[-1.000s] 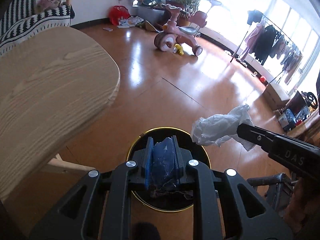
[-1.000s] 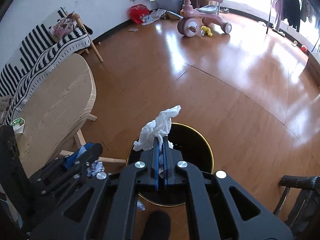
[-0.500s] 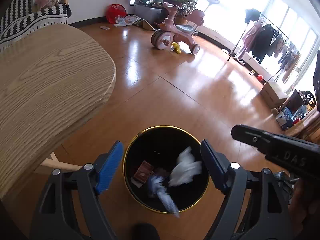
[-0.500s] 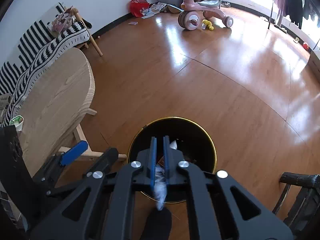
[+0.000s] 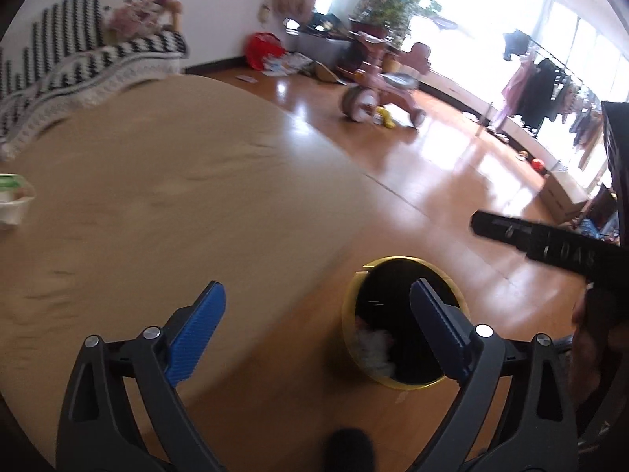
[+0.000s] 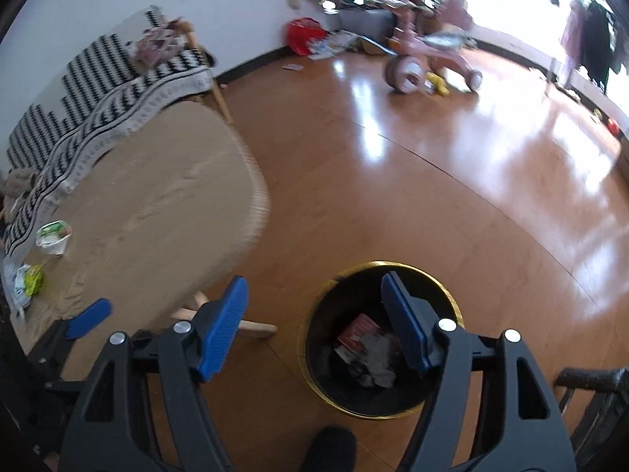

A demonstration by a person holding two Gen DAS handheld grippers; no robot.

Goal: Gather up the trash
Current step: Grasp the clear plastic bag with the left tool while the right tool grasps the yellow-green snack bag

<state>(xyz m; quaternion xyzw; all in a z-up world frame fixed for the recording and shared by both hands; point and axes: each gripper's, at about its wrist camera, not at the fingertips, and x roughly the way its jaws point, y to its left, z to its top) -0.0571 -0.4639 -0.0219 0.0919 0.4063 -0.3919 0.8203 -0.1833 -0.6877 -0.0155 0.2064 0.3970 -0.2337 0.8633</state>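
Note:
A black trash bin with a gold rim (image 6: 302, 338) stands on the wood floor beside the table; it also shows in the left wrist view (image 5: 346, 310). Crumpled white paper (image 6: 379, 354) and a red packet (image 6: 355, 332) lie inside it. My left gripper (image 5: 314, 306) is open and empty over the table's edge. My right gripper (image 6: 314, 295) is open and empty above the bin's left side. A white cup with a green lid (image 6: 53, 236) and a yellow-green wrapper (image 6: 29, 281) lie on the table's left part.
The light wood table (image 6: 157, 204) fills the left. A striped sofa (image 6: 98, 90) stands behind it. A pink tricycle (image 6: 428, 59) is far across the floor. A dark chair (image 6: 589, 389) sits at the lower right. A clothes rack (image 5: 550, 78) stands by the windows.
Both grippers let go of their trash, which fell into the bin. Both now stand wide open and have swung left toward the table.

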